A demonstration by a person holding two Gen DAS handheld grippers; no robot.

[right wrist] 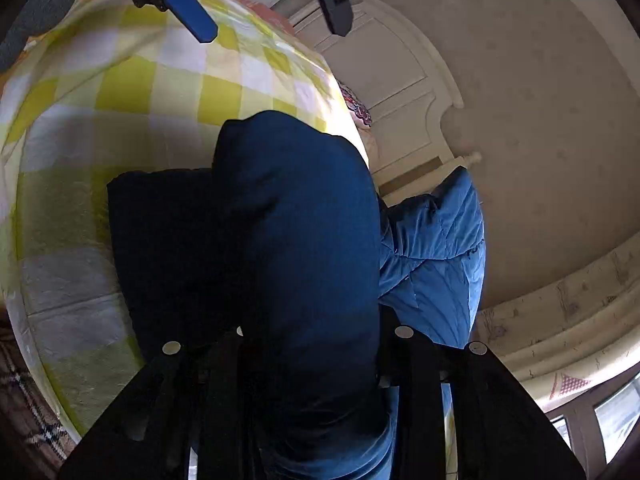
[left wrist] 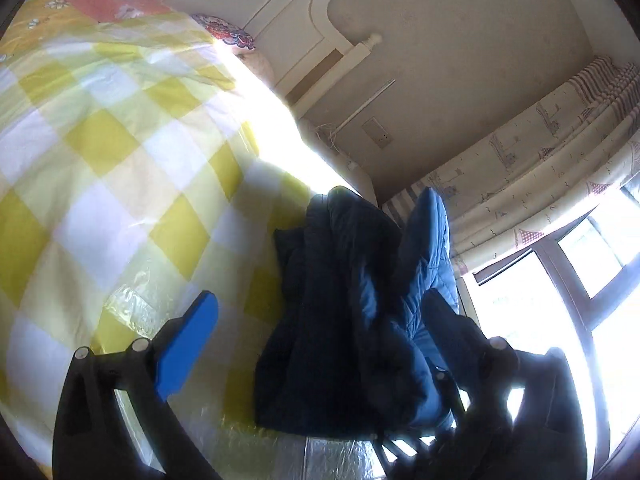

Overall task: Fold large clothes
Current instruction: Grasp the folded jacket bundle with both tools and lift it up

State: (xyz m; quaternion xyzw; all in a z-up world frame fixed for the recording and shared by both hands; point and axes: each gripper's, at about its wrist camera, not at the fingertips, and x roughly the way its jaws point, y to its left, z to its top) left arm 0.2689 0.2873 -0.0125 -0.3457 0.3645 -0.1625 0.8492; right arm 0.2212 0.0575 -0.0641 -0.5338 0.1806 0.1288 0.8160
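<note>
We had the dark blue padded jacket (right wrist: pixel 304 240) bunched on the yellow checked bedspread (left wrist: pixel 120 140), near the side of the bed closest to the curtained window (left wrist: pixel 560 264), with one lighter blue quilted panel (right wrist: pixel 436 248) standing up loose beside the dark bulk. Our right gripper (right wrist: pixel 312 360) was clenched on a thick fold of that jacket, the fabric filling the space between its fingers and hiding the pads. Our left gripper (right wrist: pixel 264 12) was released, jaws spread wide with nothing between them, one blue pad (left wrist: pixel 186 344) showing clear over the bedspread just beside the garment. We judged the main risk to be the single-sided hold: with only one claw on so bulky and slippery a coat, any lift or drag could let the free layers slump and undo whatever fold had been made, and the upright panel looked ready to flop either way. We also thought the grasp might contain several layers at once, so that pulling would carry more cloth than intended and leave a lump. The jacket lay close to the mattress edge, so a careless sweep toward the window could tip part of it off the bed. The glossy plastic sheet (left wrist: pixel 132 304) under the garment looked likely to slide or crumple with it. Strong glare from the window washed out that edge, so we could not tell exactly how much margin remained.
</note>
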